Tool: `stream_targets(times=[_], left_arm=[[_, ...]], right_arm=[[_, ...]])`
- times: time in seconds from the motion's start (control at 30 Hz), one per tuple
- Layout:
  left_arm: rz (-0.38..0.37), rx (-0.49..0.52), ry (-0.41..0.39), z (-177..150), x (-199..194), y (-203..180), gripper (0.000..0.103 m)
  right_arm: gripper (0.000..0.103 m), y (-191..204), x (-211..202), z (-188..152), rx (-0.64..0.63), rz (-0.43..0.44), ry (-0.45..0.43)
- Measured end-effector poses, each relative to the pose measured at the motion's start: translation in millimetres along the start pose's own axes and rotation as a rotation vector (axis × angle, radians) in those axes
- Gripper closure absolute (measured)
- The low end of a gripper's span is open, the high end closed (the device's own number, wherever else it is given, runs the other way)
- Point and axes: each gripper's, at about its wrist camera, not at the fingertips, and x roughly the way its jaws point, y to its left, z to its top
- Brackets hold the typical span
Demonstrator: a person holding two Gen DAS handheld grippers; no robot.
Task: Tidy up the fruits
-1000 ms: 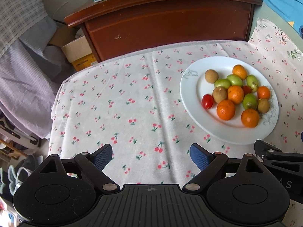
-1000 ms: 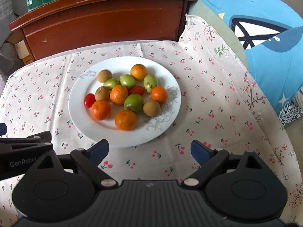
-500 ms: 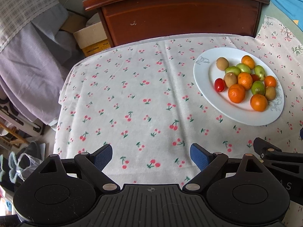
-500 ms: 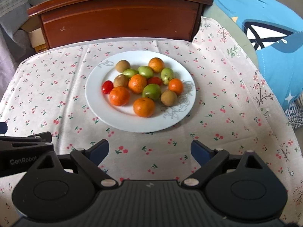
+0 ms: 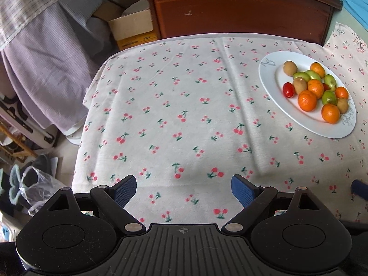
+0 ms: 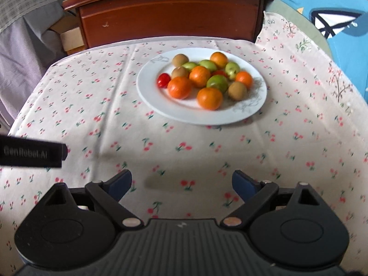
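Nearest the cameras, the left hand-held gripper (image 5: 183, 187) hangs over the counter's cherry-print white tablecloth (image 5: 174, 115), its blue-padded fingers spread wide with nothing between them. The right hand-held gripper (image 6: 181, 182) hovers over the same cloth, its fingers equally wide apart and empty. In the right wrist view a black bar of the left tool, lettered "GenRobot.AI", juts in from the left edge.

Farther out sits the round white ceramic plate (image 6: 184, 112) with a faint grey drawing on its rim, well apart from both grippers: ahead of the right one, and far off to the right of the left one (image 5: 271, 85). On the plate, clustered and mostly touching, lie orange mandarins (image 6: 209, 98), green oval fruits (image 6: 217, 82), brown kiwis (image 6: 237, 90) and a small red tomato (image 6: 163, 80) on the plate's left side, just beside a mandarin.

Beyond the plate stands a dark reddish wooden cabinet (image 6: 170, 20). To the plate's right lies blue printed fabric (image 6: 333, 23); left of the cabinet, an open cardboard box (image 5: 132, 28).
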Motion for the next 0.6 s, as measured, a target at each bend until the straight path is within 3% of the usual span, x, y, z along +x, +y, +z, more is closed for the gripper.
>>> stream_targets(times=[0.3,0.6], left_arm=[[0.002,-0.047,-0.010,-8,-3,19,0.012],[0.006,-0.083,-0.008,-11,0,30,0.012]], right_arm=[[0.001,22,1,-29,-0.062,0.009,-0.132],[0.001,31,4,-32,-0.068,0.004,-0.180]])
